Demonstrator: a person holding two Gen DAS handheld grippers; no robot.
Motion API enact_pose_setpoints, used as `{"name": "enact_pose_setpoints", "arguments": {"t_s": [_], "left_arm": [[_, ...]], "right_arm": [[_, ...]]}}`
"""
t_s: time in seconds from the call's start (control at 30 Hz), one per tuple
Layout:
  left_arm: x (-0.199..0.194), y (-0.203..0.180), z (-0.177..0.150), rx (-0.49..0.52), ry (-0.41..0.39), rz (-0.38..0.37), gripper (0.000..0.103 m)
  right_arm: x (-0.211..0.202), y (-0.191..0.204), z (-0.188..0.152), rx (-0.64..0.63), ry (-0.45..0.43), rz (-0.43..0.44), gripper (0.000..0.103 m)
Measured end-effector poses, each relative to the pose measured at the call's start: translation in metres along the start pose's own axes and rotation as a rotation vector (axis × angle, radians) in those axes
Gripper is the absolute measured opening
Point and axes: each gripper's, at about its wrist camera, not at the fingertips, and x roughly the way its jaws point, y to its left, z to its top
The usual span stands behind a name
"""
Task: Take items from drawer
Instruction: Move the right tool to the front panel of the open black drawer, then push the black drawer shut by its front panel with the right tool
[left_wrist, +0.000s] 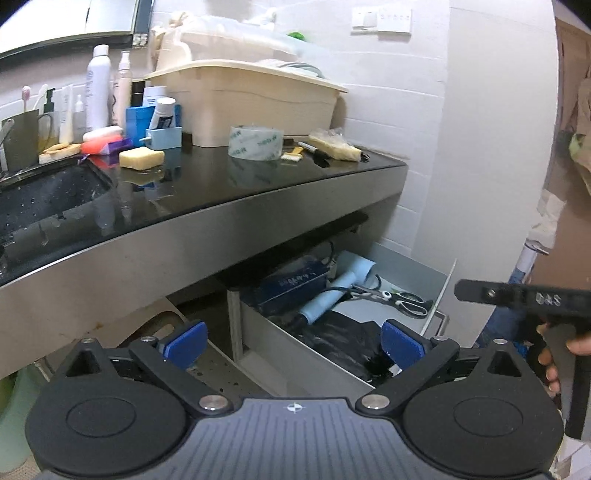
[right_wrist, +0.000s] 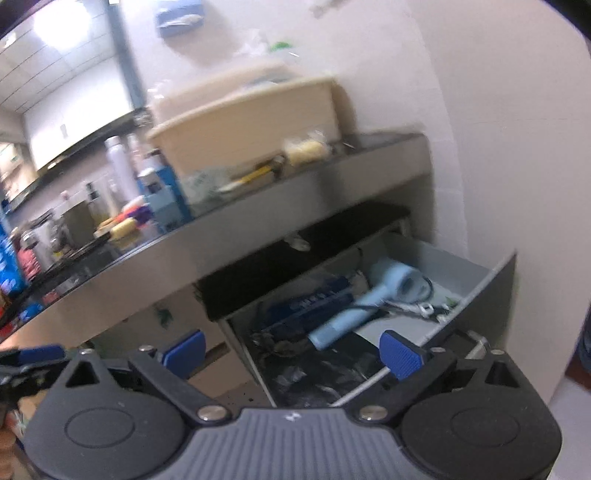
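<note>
Left wrist view shows the grey pull-out drawer (left_wrist: 439, 280) standing open under the dark shiny table (left_wrist: 229, 177). Inside it lie a pale blue plastic hair dryer (left_wrist: 332, 291), a dark blue box (left_wrist: 291, 286), silver scissors with black handles (left_wrist: 402, 300) and a crumpled black plastic bag (left_wrist: 343, 339). The left claw (left_wrist: 293, 343) is spread wide and holds nothing. The right claw (right_wrist: 293, 352) is spread and empty too. The dryer lies ahead of both claws, its handle slanting down toward them. Which claw is nearer is hard to tell.
</note>
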Motion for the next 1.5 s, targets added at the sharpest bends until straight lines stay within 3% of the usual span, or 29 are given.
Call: {"name": "enact_pose_setpoints", "arguments": {"t_s": [0.2, 0.33, 0.53, 0.7, 0.87, 1.5], "left_arm": [[0.002, 0.001, -0.009, 0.016, -0.009, -0.049, 0.101], [0.007, -0.001, -0.012, 0.029, 0.017, -0.085, 0.101], [0.018, 0.005, -0.018, -0.008, 0.054, -0.116, 0.094], [0.025, 0.011, -0.019, -0.063, 0.077, -0.139, 0.094], [0.025, 0.014, -0.018, -0.061, 0.068, -0.105, 0.094], [0.016, 0.037, -0.011, -0.121, 0.044, -0.115, 0.095]], "right_arm": [[0.019, -0.035, -0.007, 0.107, 0.052, -0.062, 0.085], [0.032, -0.058, -0.013, 0.175, 0.088, -0.106, 0.064], [0.051, -0.092, -0.021, 0.277, 0.142, -0.173, 0.043], [0.066, -0.121, -0.029, 0.363, 0.186, -0.228, 0.042], [0.090, -0.146, -0.040, 0.416, 0.227, -0.265, 0.040], [0.138, -0.131, -0.039, 0.374, 0.323, -0.348, 0.031]]}}
